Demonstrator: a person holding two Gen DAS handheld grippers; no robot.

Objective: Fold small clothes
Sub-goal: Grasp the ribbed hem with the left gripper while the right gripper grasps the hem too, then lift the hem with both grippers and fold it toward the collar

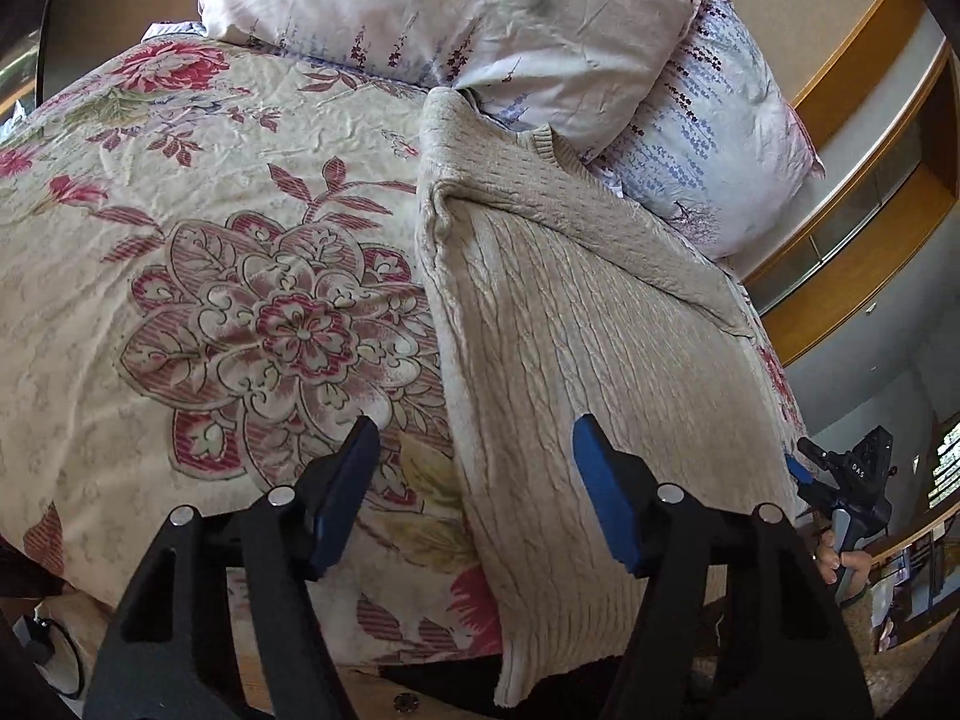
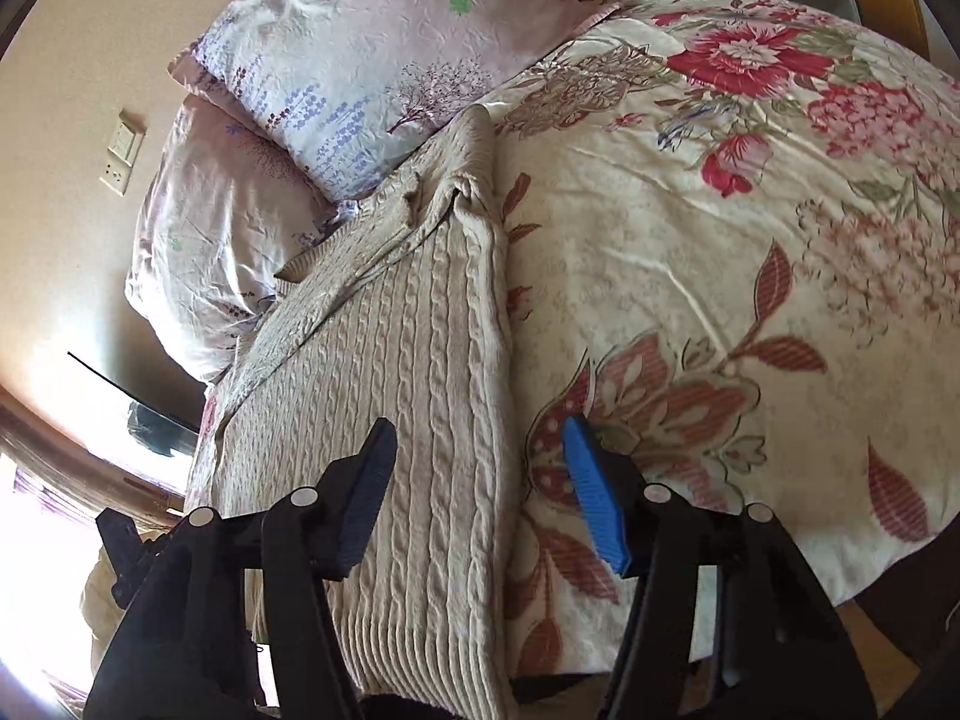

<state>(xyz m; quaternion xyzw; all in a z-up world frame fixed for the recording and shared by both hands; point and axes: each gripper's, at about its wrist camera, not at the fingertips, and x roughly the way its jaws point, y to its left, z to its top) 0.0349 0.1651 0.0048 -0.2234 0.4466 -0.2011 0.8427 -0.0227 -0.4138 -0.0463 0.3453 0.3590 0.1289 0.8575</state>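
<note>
A beige cable-knit sweater [image 1: 576, 324] lies flat on a floral bedspread [image 1: 240, 276], folded lengthwise with a sleeve laid across its top; its hem hangs over the bed's near edge. My left gripper [image 1: 474, 450] is open and empty, just above the sweater's left edge near the hem. The sweater also shows in the right wrist view [image 2: 408, 372]. My right gripper [image 2: 480, 444] is open and empty, straddling the sweater's right edge. The right gripper also shows in the left wrist view [image 1: 840, 480] past the sweater's far side, held by a hand.
Two pale floral pillows [image 1: 480, 30] lie at the head of the bed, touching the sweater's top. A wooden shelf unit [image 1: 870, 180] stands at right. A wall switch and socket [image 2: 123, 150] show in the right wrist view. The bedspread [image 2: 750, 300] spreads wide beside the sweater.
</note>
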